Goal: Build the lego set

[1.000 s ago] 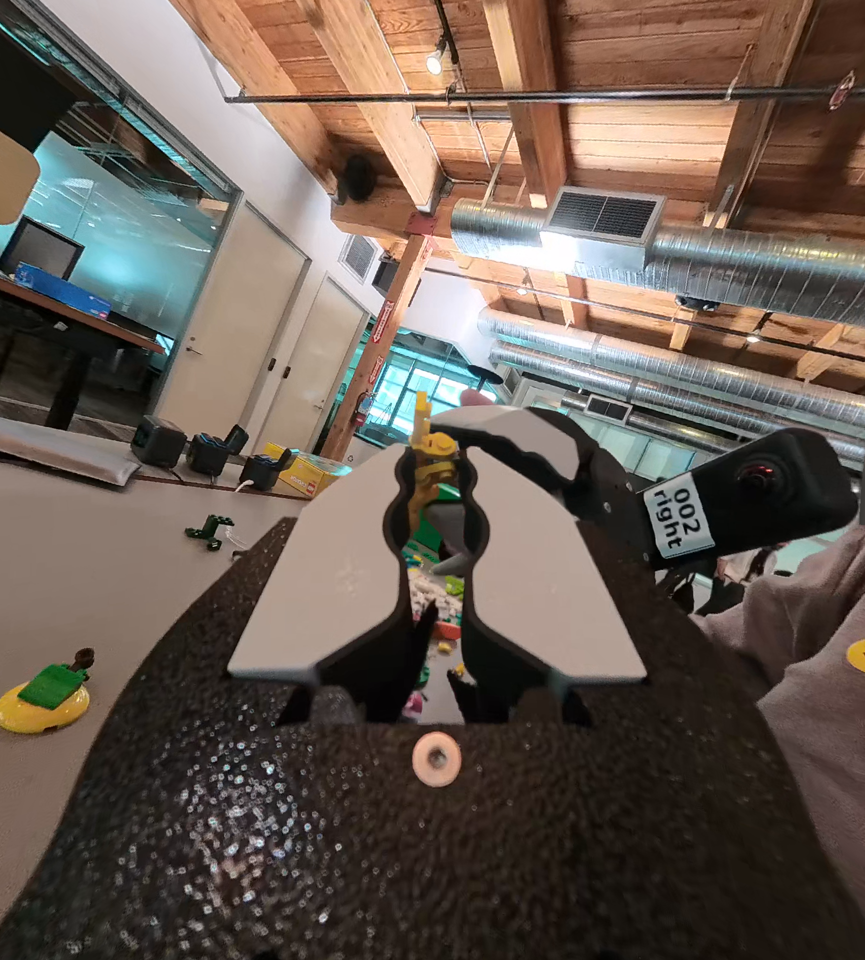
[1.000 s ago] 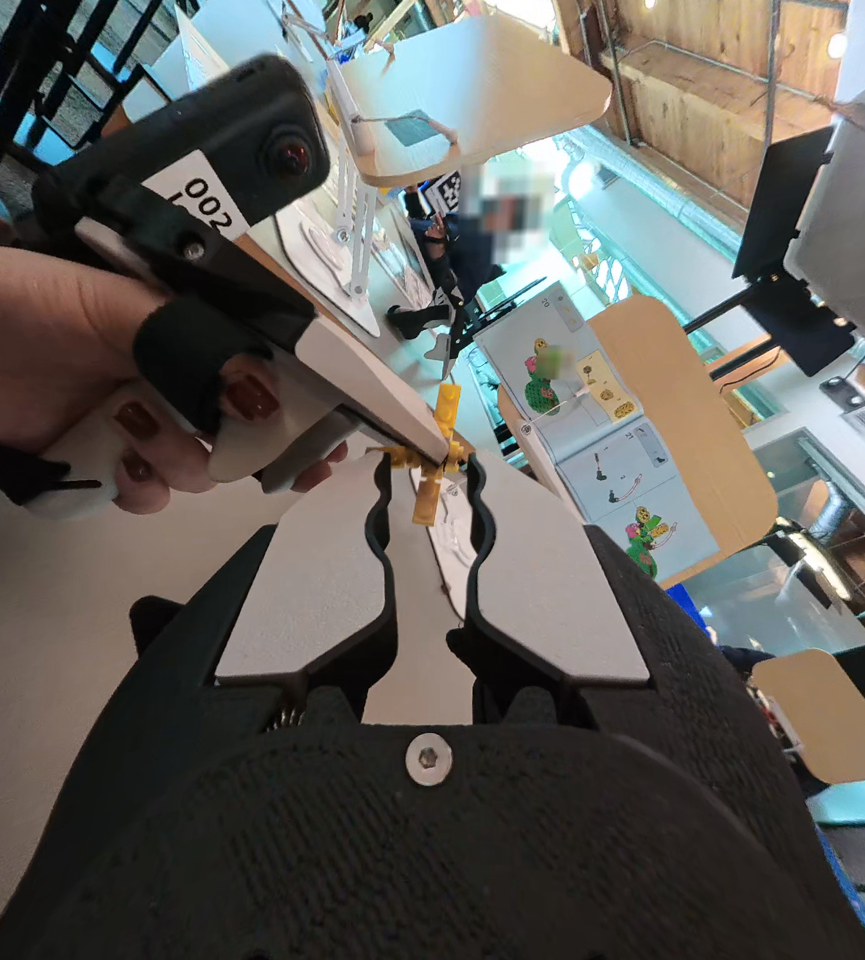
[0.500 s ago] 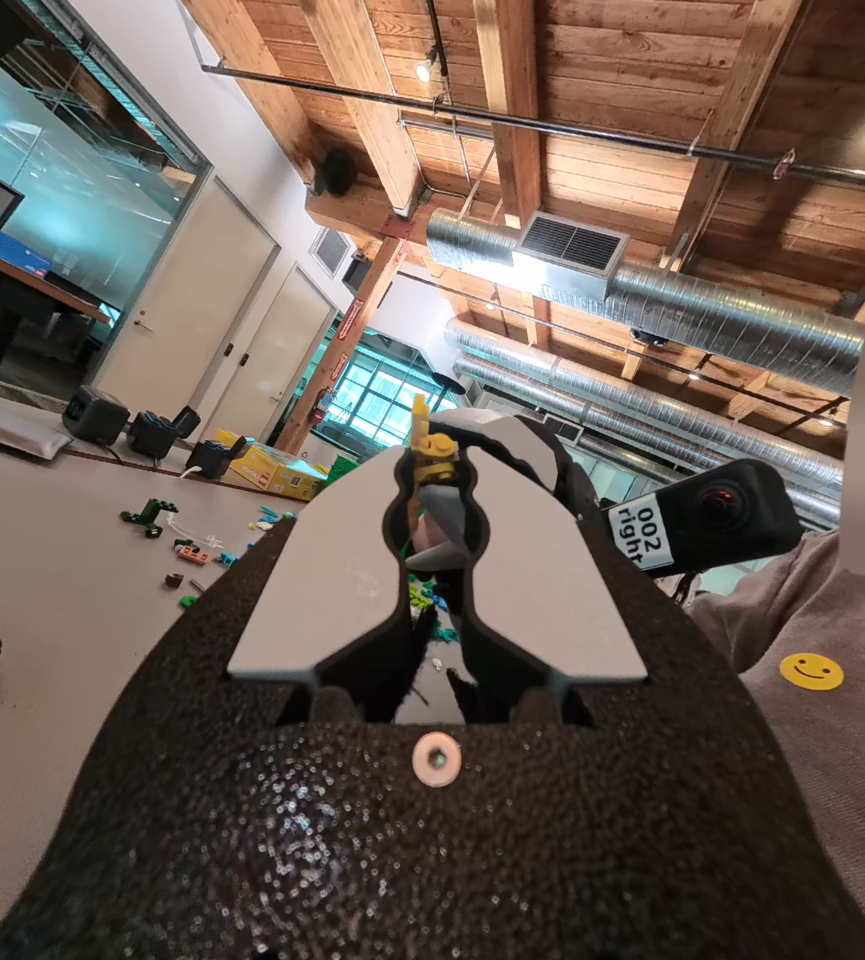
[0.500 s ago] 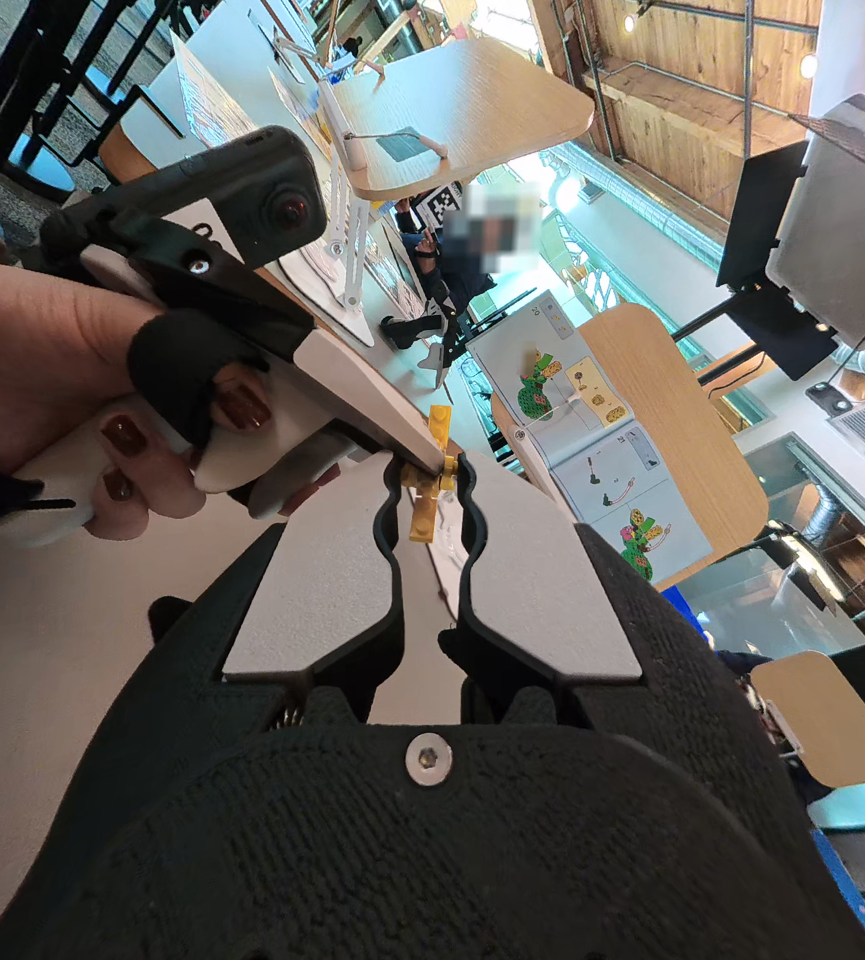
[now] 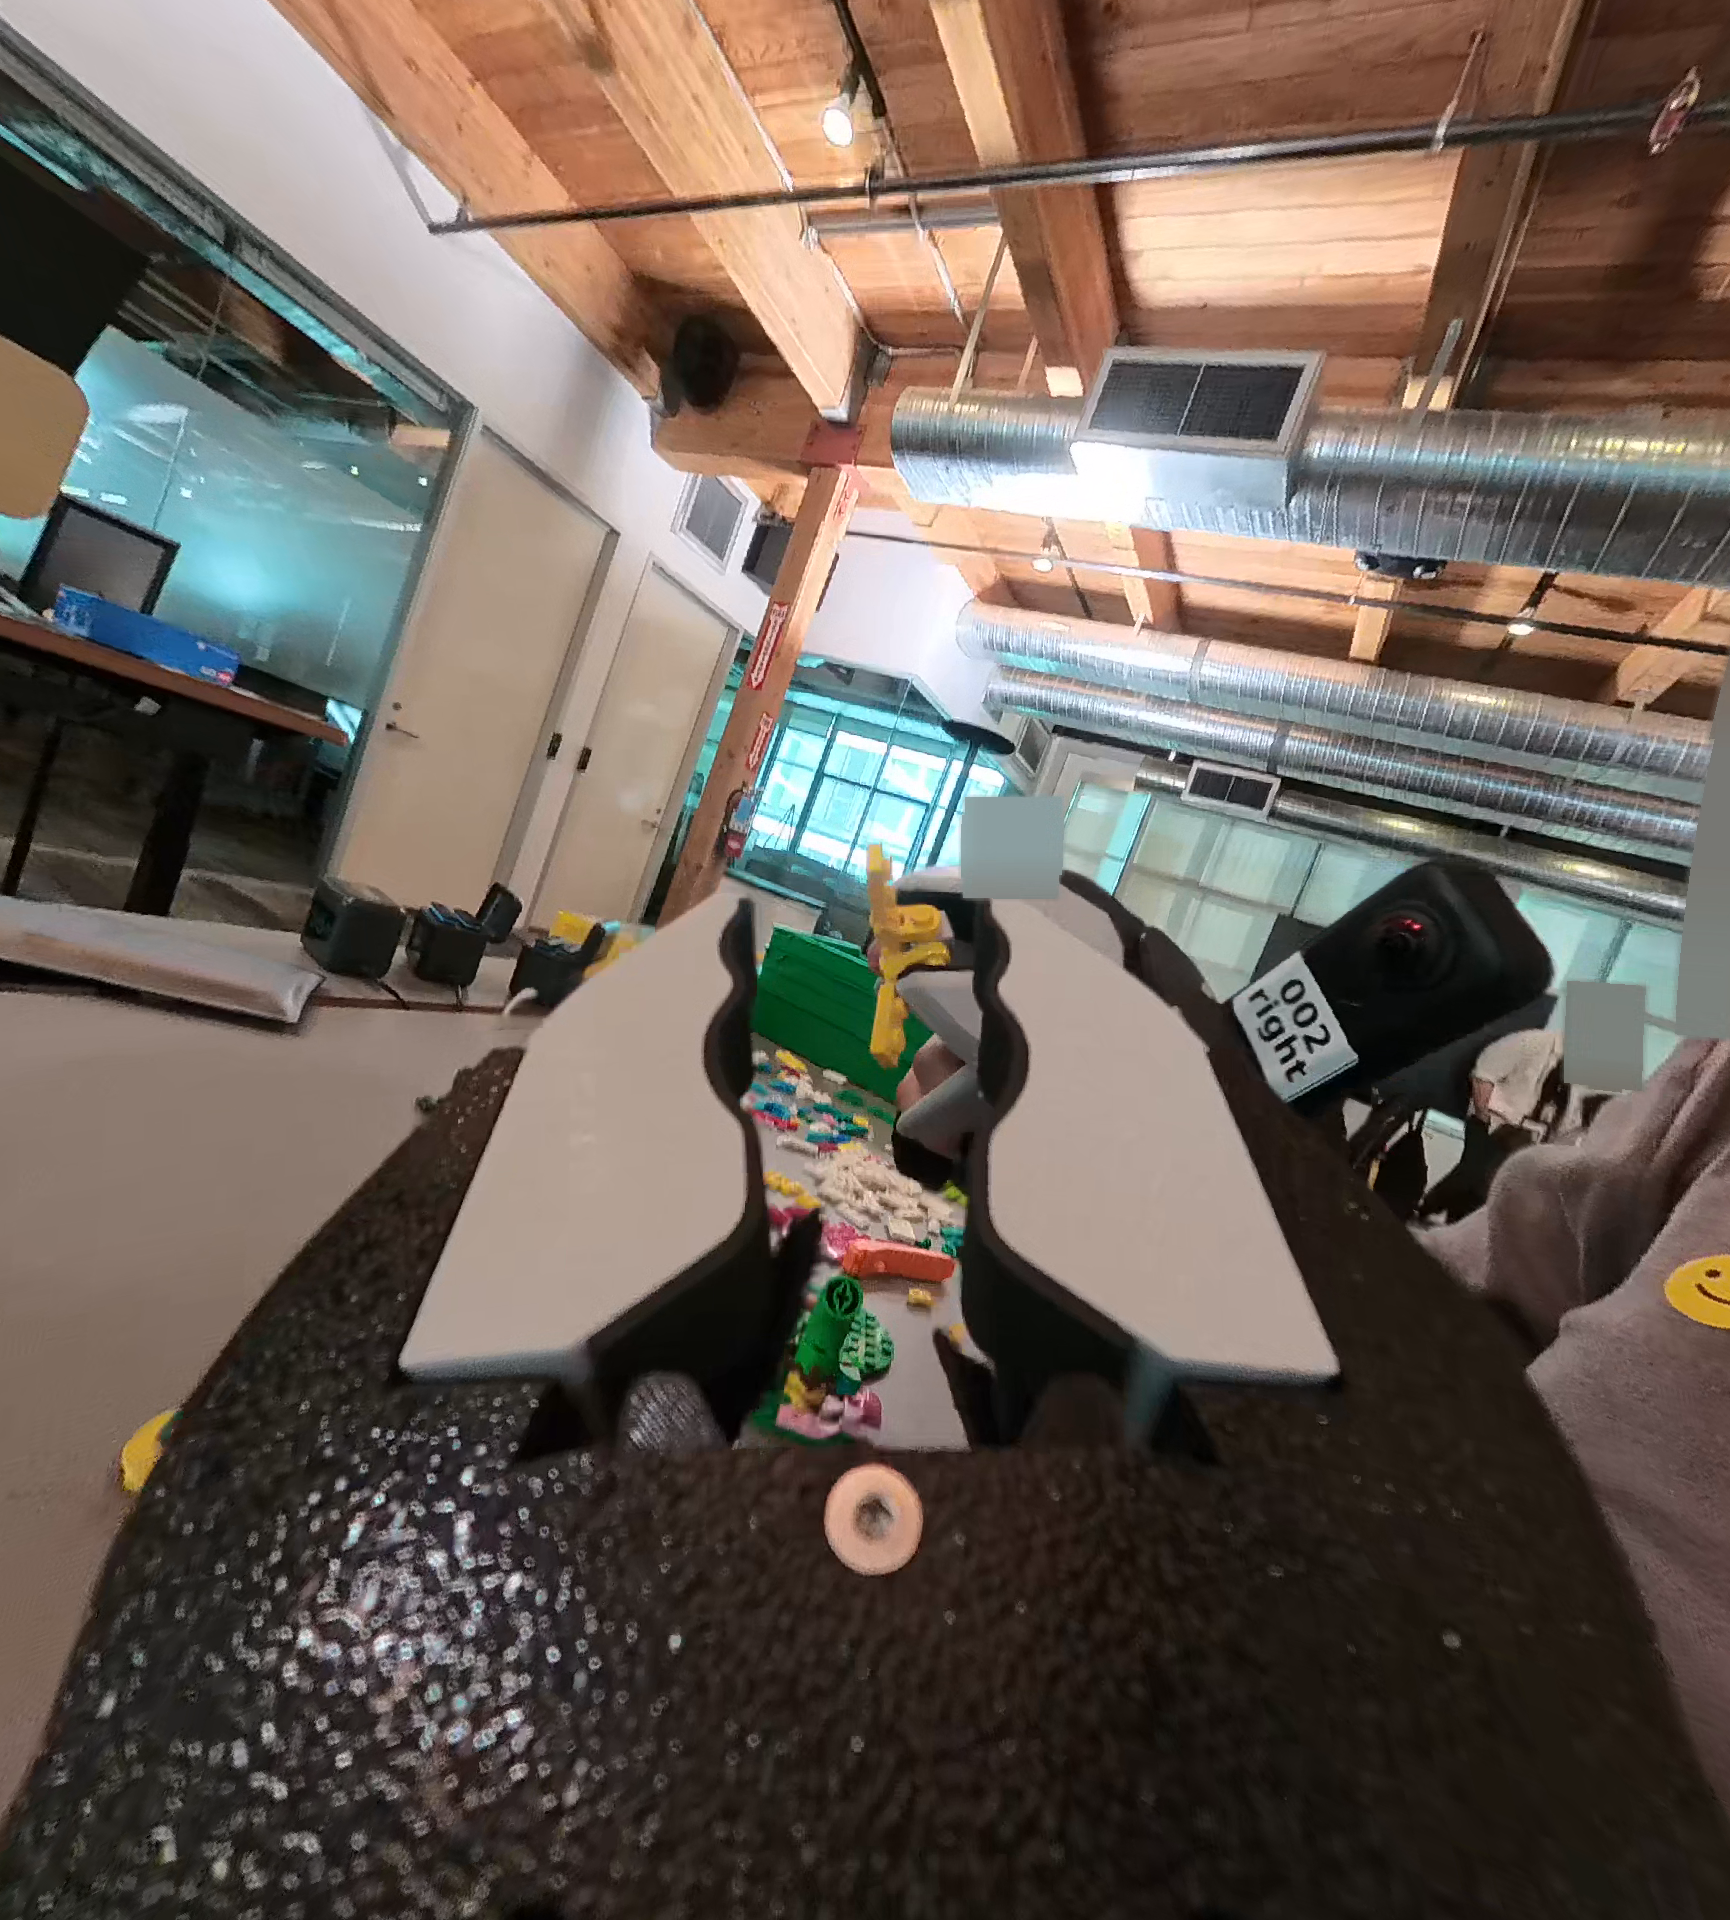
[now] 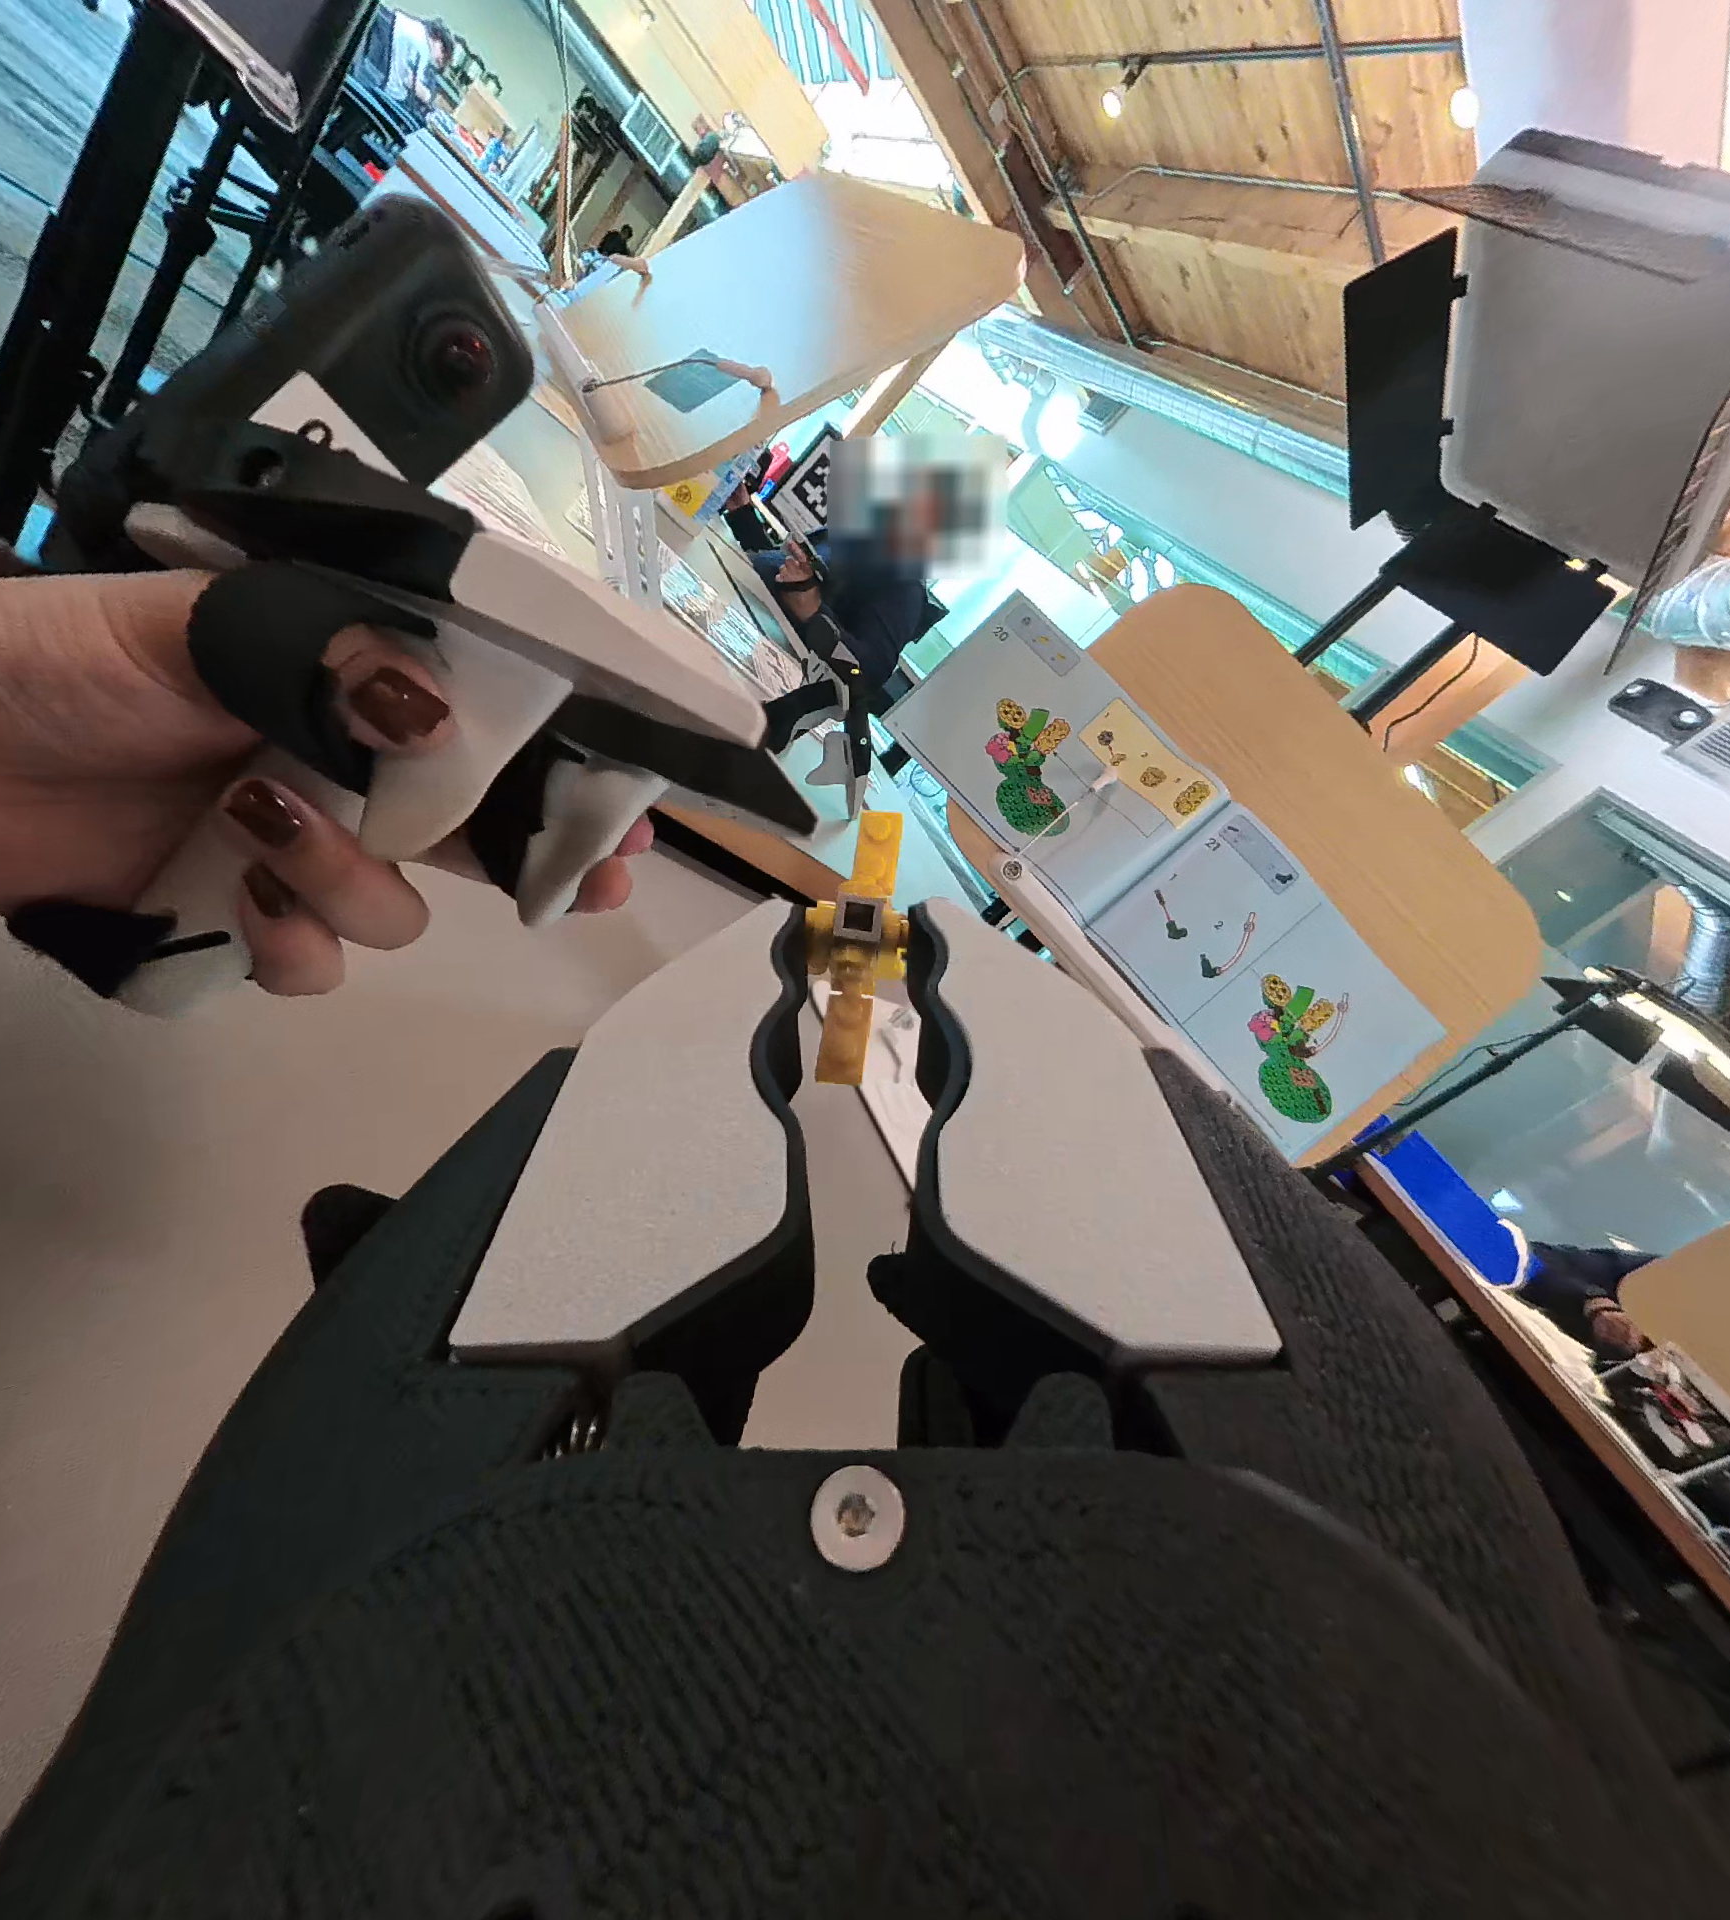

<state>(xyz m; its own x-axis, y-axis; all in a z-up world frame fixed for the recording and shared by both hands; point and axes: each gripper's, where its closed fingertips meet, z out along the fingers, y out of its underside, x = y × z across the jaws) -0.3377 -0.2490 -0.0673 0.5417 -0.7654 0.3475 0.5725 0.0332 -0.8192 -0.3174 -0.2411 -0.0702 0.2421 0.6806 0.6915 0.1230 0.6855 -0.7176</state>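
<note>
A small yellow lego assembly, thin plates crossing on a grey square hub, is held up in the air. My right gripper is shut on it at the hub. In the left wrist view the assembly hangs between and just beyond my left gripper's spread tips, touching neither finger. The left gripper is open and empty. In the right wrist view it sits just up-left of the assembly, held by a hand. The right gripper also shows in the left wrist view.
A pile of loose lego pieces and a green box lie on the grey table ahead. A green build and an orange piece lie nearer. An open instruction booklet stands behind. A person's grey sleeve is at right. Left and right tips are no more than a few centimetres apart.
My left gripper, shut on the yellow assembly before, has opened and let it go. The right gripper keeps hold of it. Both views have swung a little.
</note>
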